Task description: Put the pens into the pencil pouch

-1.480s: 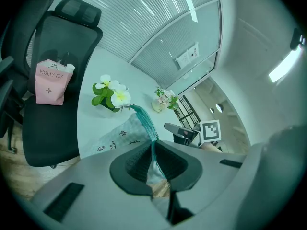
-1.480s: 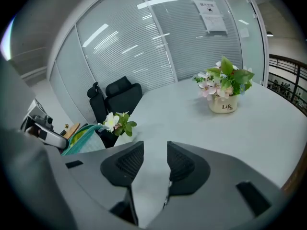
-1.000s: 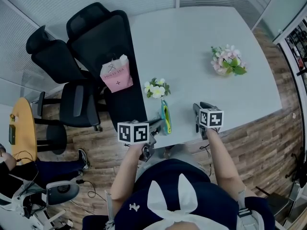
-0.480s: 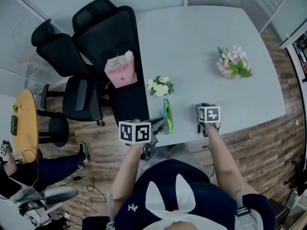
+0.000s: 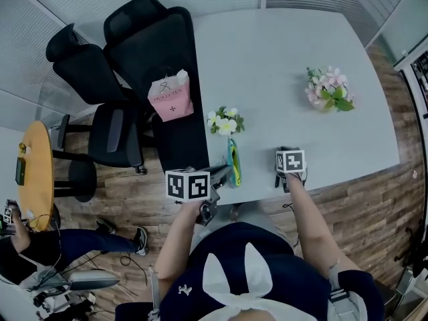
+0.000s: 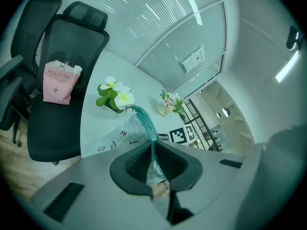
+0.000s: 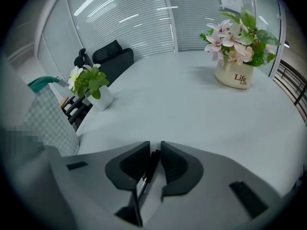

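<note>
— Teal fabric is what I'm noticing from overhead. The pencil pouch (image 5: 231, 162) is standing on edge at the near rim of the desk (image 5: 281, 65). The left claw (image 5: 223, 173) is touching it, and the right claw (image 5: 286, 152) is working well apart, off to its right.
— And looking along the left claw?
— It's clenching the pouch's edge, with the cloth pinched right between the pads.
— The right one?
— Its jaws have just been closing, and a dark pen (image 7: 149, 166) is sitting between them, apparently gripped now. The pouch is showing far off to the left there.
— Lifting next, then?
— I'm guessing so. It's worth making sure the grip is firm before raising the pen, then carrying it across and lowering it tip-first into the pouch's top.
</note>
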The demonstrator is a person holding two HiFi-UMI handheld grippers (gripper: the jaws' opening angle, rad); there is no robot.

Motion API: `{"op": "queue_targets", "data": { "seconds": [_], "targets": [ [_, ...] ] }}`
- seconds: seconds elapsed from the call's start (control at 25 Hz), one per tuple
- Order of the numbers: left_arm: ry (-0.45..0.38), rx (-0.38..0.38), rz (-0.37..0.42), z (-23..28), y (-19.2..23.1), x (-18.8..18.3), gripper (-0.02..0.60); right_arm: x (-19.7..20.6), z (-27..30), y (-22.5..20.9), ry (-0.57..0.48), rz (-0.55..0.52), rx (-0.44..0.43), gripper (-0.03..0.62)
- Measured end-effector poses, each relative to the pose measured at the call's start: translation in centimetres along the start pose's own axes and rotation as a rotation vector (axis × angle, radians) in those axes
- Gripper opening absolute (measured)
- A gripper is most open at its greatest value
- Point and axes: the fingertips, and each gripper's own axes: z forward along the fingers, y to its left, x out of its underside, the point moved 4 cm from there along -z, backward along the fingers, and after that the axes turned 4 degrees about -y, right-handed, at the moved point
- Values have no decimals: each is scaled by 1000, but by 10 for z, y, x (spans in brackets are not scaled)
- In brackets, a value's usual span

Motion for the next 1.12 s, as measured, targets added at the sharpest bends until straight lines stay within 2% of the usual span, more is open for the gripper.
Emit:
{"op": "queue_targets", "data": {
  "seconds": [0.32,1.12],
  "targets": [
    [3,10,5,0,1,-2,44,-4,-7,2,-5,10,-10,66],
    [9,32,20,-5,5,-2,44,-27,-74,13,-208,-20,-27,57]
  ]
}}
